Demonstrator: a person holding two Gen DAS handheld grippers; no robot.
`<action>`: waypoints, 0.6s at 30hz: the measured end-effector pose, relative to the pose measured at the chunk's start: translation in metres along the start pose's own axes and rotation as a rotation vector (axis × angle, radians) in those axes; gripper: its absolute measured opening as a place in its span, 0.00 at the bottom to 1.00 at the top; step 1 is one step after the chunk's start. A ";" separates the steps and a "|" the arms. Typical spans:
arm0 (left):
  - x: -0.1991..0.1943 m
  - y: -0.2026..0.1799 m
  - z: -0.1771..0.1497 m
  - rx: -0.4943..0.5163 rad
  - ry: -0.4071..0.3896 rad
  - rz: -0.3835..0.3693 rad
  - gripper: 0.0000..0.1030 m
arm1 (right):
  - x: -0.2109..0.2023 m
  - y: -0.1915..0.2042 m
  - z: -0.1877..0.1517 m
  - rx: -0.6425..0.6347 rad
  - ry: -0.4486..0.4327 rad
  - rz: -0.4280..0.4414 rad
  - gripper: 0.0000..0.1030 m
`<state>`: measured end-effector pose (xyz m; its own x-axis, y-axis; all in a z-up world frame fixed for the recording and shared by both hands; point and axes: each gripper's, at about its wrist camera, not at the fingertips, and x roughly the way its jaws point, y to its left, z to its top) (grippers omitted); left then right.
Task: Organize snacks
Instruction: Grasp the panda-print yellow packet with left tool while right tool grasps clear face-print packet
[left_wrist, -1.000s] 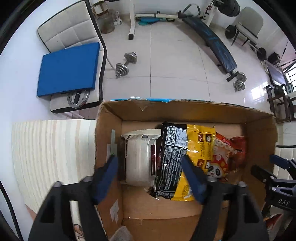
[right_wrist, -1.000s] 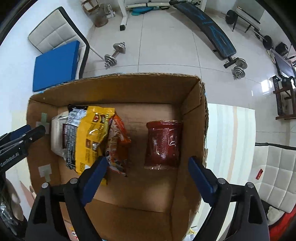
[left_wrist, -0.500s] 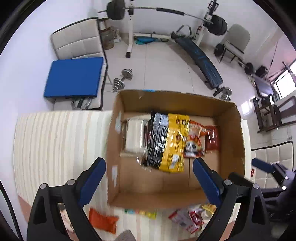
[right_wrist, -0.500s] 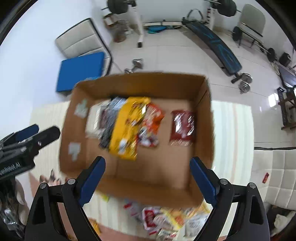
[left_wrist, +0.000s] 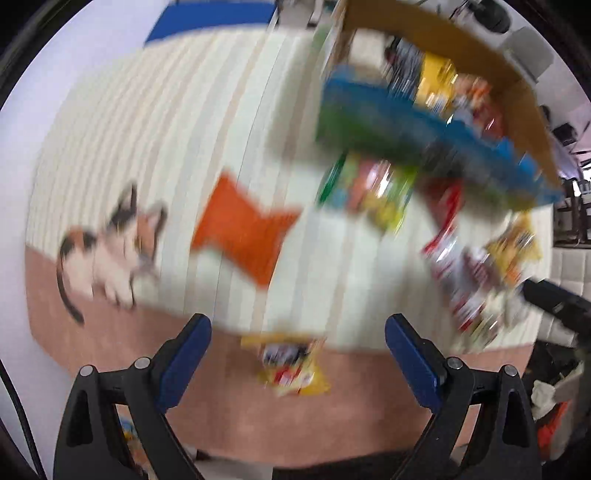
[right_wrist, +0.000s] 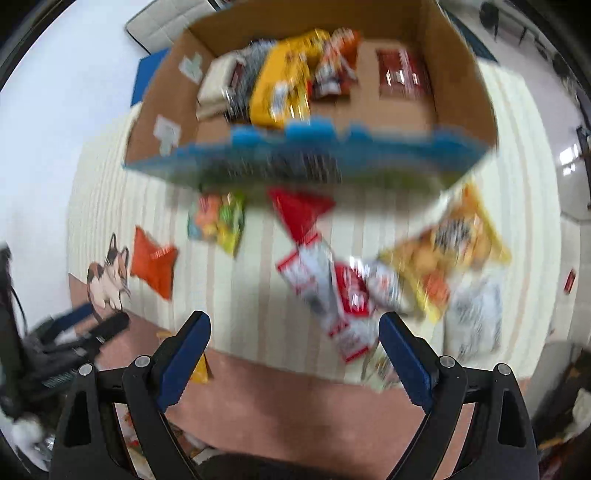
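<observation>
Both views are smeared by motion, so fine print on the packets cannot be read. The left tongs are spread wide and hold nothing; the right tongs are likewise spread and empty.

The cardboard box stands at 12 o'clock from both, already holding several packets. Loose snacks lie on the striped mat between the box and the tongs.

From the right tongs, a red-and-white packet lies closest, at about 1 o'clock, its long axis running from 11 to 5 o'clock, so it sits skewed to the fingers' line. A yellow-orange bag lies further out at 2 o'clock, and an orange packet well off at 10 o'clock.

From the left tongs, a small yellow packet lies directly between the fingers, at the mat's near edge. The orange packet sits at 11 o'clock.

The left hand looks nearer to a pick: the yellow packet is already centred, probably needing only a descent. The right would need a wrist turn to square up to its packet.
</observation>
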<state>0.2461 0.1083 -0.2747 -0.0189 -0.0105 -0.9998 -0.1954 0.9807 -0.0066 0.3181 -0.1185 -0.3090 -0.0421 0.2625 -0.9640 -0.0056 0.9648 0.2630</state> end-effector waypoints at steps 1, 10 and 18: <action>0.007 0.002 -0.010 -0.008 0.015 -0.002 0.94 | 0.005 -0.005 -0.007 0.022 0.006 -0.003 0.92; 0.065 0.012 -0.050 -0.051 0.123 -0.003 0.94 | 0.031 -0.045 -0.025 0.148 0.060 -0.049 0.92; 0.090 0.007 -0.049 -0.060 0.159 0.006 0.94 | 0.060 -0.083 -0.033 0.239 0.118 -0.102 0.92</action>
<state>0.1950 0.1050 -0.3637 -0.1739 -0.0404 -0.9839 -0.2533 0.9674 0.0051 0.2832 -0.1830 -0.3872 -0.1693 0.1733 -0.9702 0.2194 0.9663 0.1343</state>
